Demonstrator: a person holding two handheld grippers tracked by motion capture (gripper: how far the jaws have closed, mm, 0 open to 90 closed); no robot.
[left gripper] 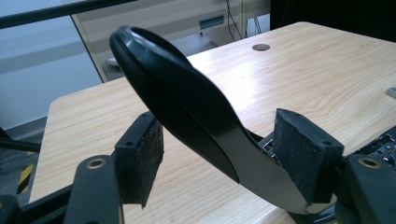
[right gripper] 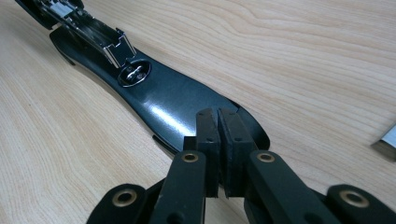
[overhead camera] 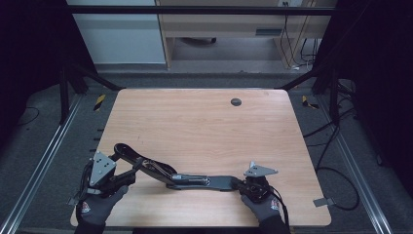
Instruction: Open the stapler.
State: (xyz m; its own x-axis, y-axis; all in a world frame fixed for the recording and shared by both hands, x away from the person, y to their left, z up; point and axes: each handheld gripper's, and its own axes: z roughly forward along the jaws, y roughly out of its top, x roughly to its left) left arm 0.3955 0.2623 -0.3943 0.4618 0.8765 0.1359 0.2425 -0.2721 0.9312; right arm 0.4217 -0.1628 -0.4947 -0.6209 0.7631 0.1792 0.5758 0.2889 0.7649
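A black stapler [overhead camera: 185,179] lies opened out flat along the near edge of the wooden table [overhead camera: 204,122]. Its curved top arm [left gripper: 187,107] rises to the left, and its base [right gripper: 173,102] with the shiny metal magazine [right gripper: 93,32] stretches to the right. My left gripper [overhead camera: 127,176] is open, its pads [left gripper: 142,158] standing apart on either side of the top arm; the left pad is clear of it. My right gripper [overhead camera: 241,184] is shut, pads together, with its tips [right gripper: 218,140] over the rounded end of the base.
A round grommet hole [overhead camera: 235,102] sits near the table's far edge. A small metal piece [right gripper: 385,142] lies on the table to the right of the stapler's base. Black frame posts and floor cables [overhead camera: 336,170] flank the table.
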